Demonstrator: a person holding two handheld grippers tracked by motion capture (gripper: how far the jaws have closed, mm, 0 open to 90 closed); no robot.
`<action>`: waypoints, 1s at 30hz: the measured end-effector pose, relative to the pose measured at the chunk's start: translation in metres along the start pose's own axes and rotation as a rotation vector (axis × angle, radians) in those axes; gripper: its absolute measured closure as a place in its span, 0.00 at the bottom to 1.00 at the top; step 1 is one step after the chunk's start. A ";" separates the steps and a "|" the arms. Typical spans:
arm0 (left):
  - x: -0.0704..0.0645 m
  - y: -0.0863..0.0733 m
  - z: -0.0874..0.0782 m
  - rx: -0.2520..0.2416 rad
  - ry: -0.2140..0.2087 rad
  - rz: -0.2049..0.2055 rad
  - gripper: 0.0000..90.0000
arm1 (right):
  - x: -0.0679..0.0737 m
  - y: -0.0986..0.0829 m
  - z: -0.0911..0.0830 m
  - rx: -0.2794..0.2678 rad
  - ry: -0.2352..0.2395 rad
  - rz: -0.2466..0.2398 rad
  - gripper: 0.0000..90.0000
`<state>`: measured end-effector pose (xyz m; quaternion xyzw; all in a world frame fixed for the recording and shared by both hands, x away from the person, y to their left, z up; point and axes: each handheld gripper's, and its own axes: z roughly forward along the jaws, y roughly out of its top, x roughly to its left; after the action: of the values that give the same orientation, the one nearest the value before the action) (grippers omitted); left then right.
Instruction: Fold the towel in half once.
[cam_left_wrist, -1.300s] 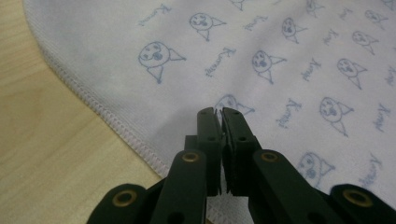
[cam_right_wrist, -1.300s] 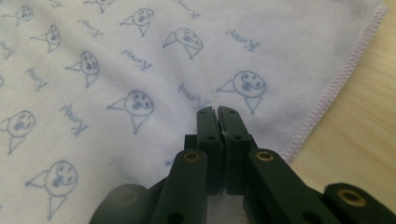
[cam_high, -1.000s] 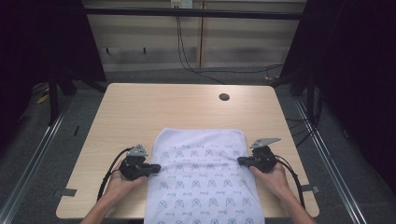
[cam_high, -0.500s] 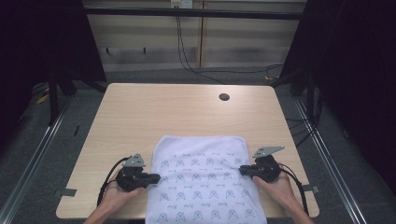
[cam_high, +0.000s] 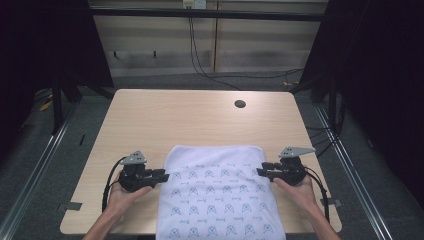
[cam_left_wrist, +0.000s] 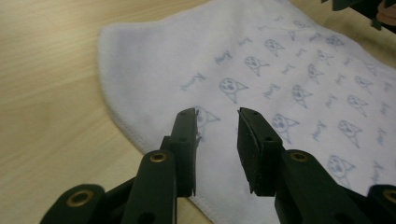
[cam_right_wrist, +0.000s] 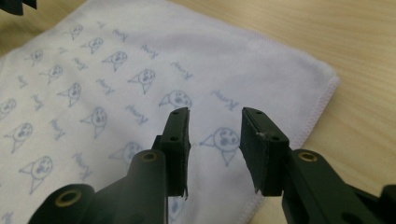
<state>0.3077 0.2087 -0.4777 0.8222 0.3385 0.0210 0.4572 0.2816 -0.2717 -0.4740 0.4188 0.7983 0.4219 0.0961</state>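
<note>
On the near half of the tabletop (cam_high: 150, 120) lies a white towel (cam_high: 220, 195) with little blue cat-face prints, spread flat, its near end hanging over the front edge. Left gripper (cam_high: 159, 176) sits at the towel's left edge, right gripper (cam_high: 264, 171) at the right edge. Both sets of jaws are parted with nothing between them, hovering just over the cloth's hem. A small dark hole (cam_high: 240, 104) sits farther back.
</note>
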 end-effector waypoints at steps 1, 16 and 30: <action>0.007 0.002 0.001 -0.006 0.006 -0.012 0.74 | -0.004 0.006 0.000 -0.008 -0.009 0.001 0.69; 0.048 0.018 0.002 -0.048 0.098 -0.063 0.89 | -0.043 0.031 0.021 -0.013 -0.067 0.019 0.71; 0.061 0.030 0.037 -0.007 0.106 -0.062 0.80 | -0.072 0.030 0.058 0.045 -0.131 0.046 0.62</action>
<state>0.3836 0.2061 -0.4926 0.8075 0.3874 0.0515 0.4418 0.3739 -0.2821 -0.5022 0.4656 0.7898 0.3779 0.1290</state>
